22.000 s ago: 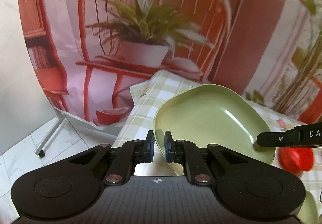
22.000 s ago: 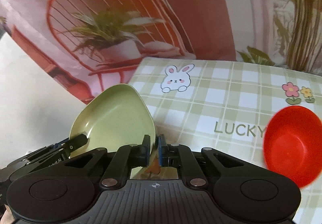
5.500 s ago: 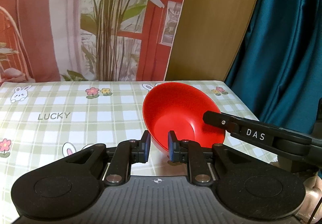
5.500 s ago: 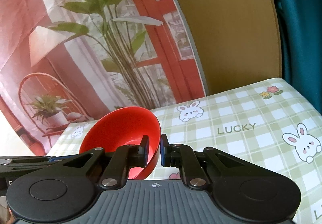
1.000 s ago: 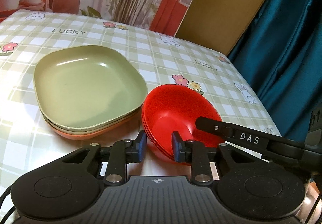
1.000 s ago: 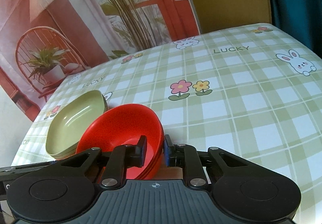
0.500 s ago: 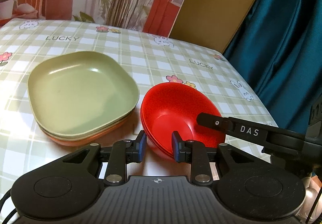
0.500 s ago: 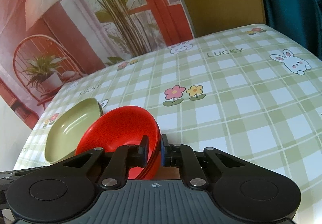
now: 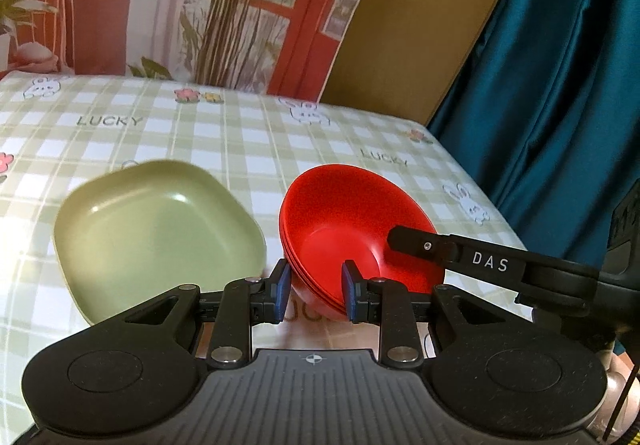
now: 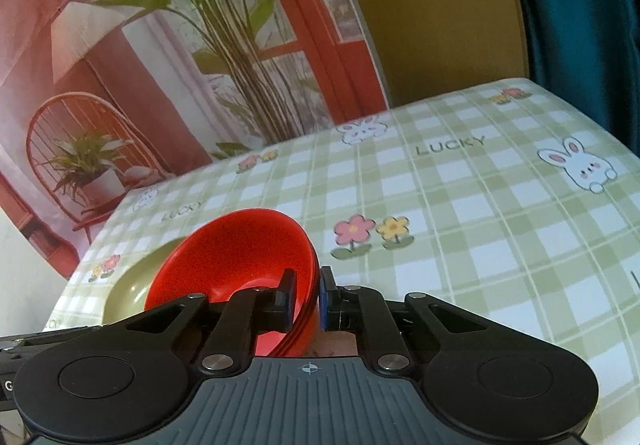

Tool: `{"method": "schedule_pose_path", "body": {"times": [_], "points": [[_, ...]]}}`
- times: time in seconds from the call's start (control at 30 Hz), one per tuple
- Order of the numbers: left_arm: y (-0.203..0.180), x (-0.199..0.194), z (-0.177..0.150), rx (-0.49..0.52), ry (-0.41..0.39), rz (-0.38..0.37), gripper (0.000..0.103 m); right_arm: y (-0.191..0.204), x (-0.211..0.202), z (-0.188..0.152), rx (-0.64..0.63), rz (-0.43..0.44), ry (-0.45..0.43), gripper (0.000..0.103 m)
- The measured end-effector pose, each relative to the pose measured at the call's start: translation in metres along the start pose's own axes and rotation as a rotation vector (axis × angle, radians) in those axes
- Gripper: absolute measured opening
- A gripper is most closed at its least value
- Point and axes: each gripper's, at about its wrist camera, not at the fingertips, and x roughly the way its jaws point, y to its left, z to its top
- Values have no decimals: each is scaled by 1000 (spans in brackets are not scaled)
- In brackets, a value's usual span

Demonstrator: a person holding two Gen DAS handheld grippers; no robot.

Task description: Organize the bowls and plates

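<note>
So the red bowls (image 9: pixel 352 221) are nested in a little stack on the counter (image 9: pixel 240 141), which has that green checked cloth with bunnies, flowers and LUCKY printed all over it. Right next to them on the left is the green plate (image 9: pixel 156 221), and their rims look like they're just about touching. From the left wrist view, the left gripper (image 9: pixel 313 289) has its jaws spread apart, straddling the near rim of the bowl stack with clear gaps on both sides, so it's not gripping anything. The right gripper (image 10: pixel 307 297) is a different story: its jaws are clamped onto the rim of the red bowls, one finger inside the top bowl and the other against the outside. You can see that same gripper (image 9: pixel 452 251) reaching in from the right in the left view, too. The bowl stack looks tipped a bit. Behind the counter there's a printed backdrop (image 10: pixel 168 57) with plants and a red chair, plus a teal curtain (image 9: pixel 560 65) off to the right.
</note>
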Motion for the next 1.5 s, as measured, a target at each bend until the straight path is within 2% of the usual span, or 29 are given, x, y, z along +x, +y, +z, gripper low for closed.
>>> {"method": "schedule_pose_path", "body": {"times": [0.2,0.47,0.77,1.1,1.5], "points": [[12,-13,13,7,-21,13,29,24,13,14,-34,29,15,11],[46,-29,32,-10,-40,48,29,64,39,25,-65,86,57,12],[80,-26,39,-62,-28,101,28,99,65,24,-126,110,102,12],[99,-21,37,-89,-5,128,28,107,86,11,-143,103,164,13],[104,-13,30,-88,25,165,28,109,94,3,-156,107,187,14]]}}
